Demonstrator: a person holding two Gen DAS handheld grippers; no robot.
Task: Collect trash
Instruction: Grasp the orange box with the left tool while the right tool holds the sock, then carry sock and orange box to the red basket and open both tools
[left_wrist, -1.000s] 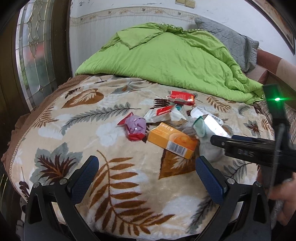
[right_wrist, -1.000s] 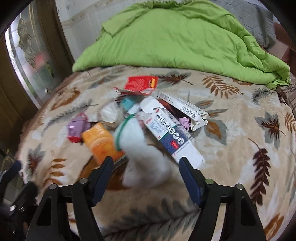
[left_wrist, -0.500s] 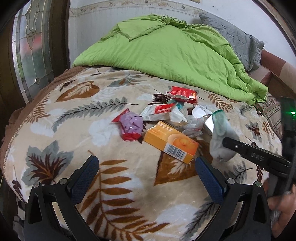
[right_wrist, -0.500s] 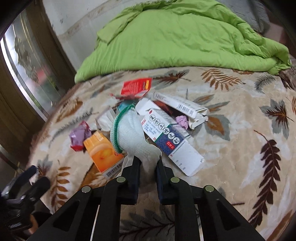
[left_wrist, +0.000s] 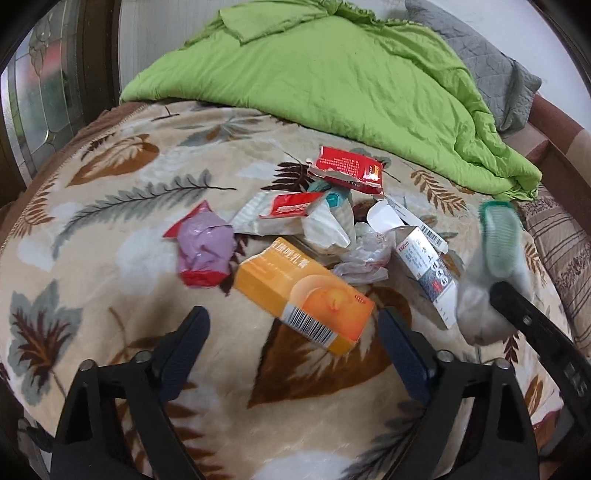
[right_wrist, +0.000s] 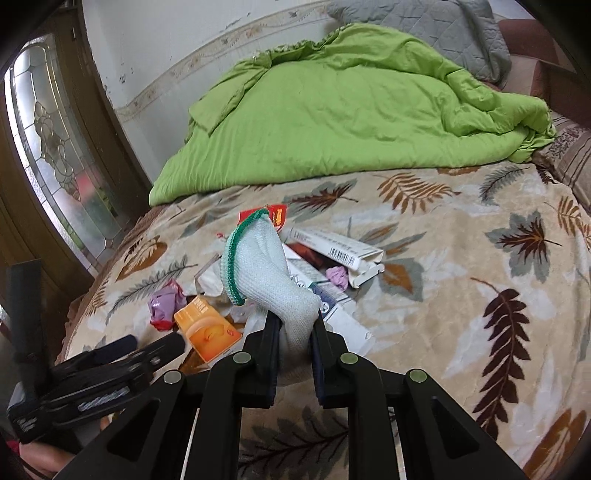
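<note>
Bed with leaf-print blanket, trash heaped mid-bed. Orange box sits dead ahead of left gripper at 12 o'clock, long axis running 10-to-4; jaws have just been narrowing, nothing between them yet. Right gripper clamps white sock, lifted off the heap.

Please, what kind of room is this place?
Most likely a bedroom: the trash lies on a bed covered by a leaf-print blanket, with a rumpled green quilt and a grey pillow behind it. A door with patterned glass stands beside the bed.
</note>
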